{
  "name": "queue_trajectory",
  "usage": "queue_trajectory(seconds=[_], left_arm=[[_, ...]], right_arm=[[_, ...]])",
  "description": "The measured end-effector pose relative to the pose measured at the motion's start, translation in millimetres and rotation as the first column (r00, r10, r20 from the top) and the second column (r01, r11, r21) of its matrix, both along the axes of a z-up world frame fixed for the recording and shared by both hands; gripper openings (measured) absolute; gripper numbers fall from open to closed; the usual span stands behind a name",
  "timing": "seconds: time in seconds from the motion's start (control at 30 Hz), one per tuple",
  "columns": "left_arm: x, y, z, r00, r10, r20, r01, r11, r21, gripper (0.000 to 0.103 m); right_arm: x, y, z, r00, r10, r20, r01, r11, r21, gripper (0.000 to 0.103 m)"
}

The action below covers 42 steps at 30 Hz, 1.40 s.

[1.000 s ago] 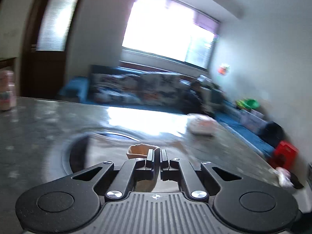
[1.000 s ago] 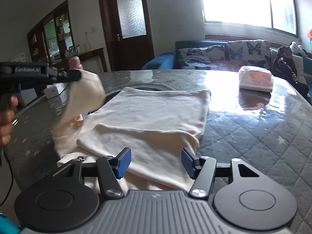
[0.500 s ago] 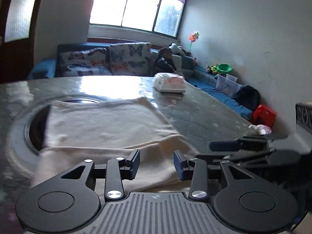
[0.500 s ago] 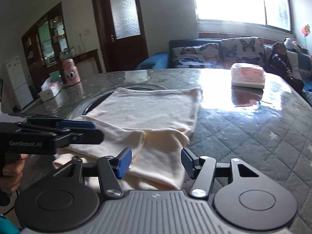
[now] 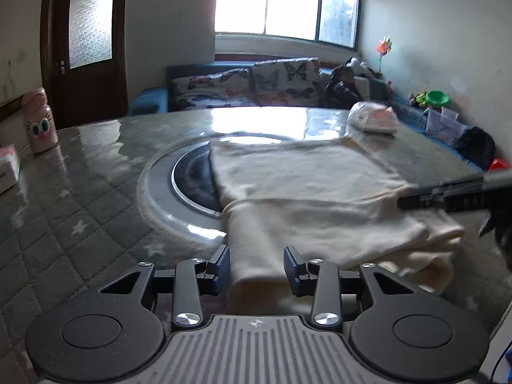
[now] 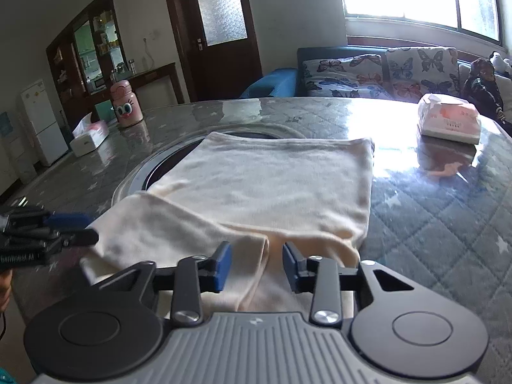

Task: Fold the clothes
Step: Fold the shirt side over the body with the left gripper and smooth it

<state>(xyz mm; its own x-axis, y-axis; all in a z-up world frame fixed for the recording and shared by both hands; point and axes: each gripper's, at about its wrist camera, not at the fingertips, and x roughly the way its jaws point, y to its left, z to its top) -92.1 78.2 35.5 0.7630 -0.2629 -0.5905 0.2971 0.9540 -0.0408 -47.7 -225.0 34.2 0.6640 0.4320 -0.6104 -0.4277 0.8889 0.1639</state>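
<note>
Left claw (image 5: pixel 257 264) stood part open, near edge of cream garment (image 5: pixel 307 192) between pads, no clamp visible. Right claw (image 6: pixel 257 262) had just been closing, gap narrow, folded sleeve edge between pads; whether pads pressed cloth unclear, seemingly apart. Garment lay flat on quilted grey counter (image 6: pixel 432 217), far part over round dark inset (image 5: pixel 192 182). Tissue pack (image 6: pixel 449 123) sat well apart at far right. Pink cartoon bottle (image 6: pixel 125 104) stood at far left edge.
</note>
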Motion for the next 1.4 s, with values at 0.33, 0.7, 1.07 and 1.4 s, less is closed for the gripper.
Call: queue_trajectory(seconds=[0.33,0.7,1.07,1.4], left_arm=[[7.9,8.4,8.7,0.999,0.038,0.002,-0.039,0.998,0.039,0.037],[54.9,-29.3,10.4,0.999,-0.044,-0.001,0.044,0.997,-0.068,0.031],[62.1,-32.8,-6.6,0.999,-0.032,-0.029,0.032,0.999,-0.022,0.033],[34.9,-46.2,1.1,0.997,-0.077,0.007,0.077,0.997,0.013,0.046]], right_arm=[[0.4,5.5,1.7,0.999,-0.003,0.04,0.006,0.996,-0.086,0.032],[5.4,34.7,4.3,0.993,0.102,0.062,-0.097,0.992,-0.08,0.03],[-0.4,29.0,-1.7,0.994,0.099,0.056,-0.092,0.989,-0.118,0.03],[-26.6,34.0,-2.0,0.986,0.148,0.079,-0.135,0.98,-0.148,0.031]])
